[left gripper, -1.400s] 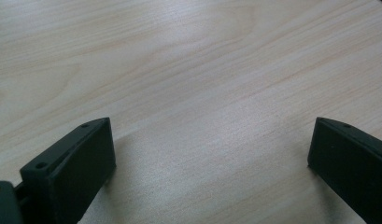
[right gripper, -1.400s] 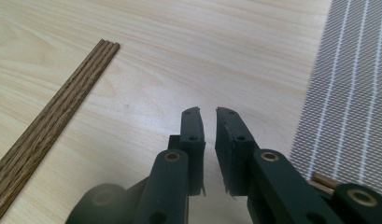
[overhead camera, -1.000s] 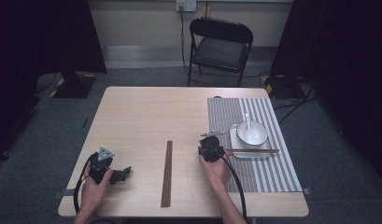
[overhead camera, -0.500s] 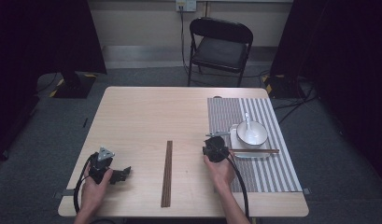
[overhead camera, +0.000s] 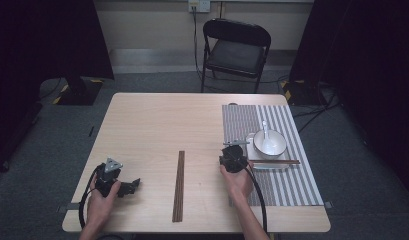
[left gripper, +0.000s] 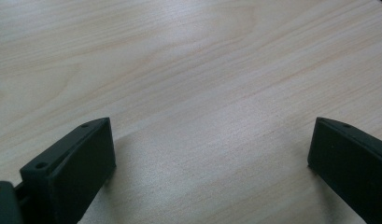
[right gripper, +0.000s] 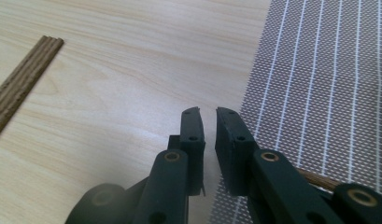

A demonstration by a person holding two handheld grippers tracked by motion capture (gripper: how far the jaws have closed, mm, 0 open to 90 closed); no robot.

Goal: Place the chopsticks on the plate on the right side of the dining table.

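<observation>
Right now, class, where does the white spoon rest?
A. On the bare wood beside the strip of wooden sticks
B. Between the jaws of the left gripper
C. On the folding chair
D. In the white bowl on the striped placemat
D: in the high view the spoon lies in the bowl, which stands on the striped placemat.

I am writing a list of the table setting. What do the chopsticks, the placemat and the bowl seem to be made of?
The chopsticks look like dark brown wood or bamboo, matte, with grain visible on their ends. The placemat seems a woven synthetic mesh, grey with white stripes; the open weave shows. The bowl looks like glazed white ceramic, smooth and slightly shiny, though it could be plastic.
</observation>
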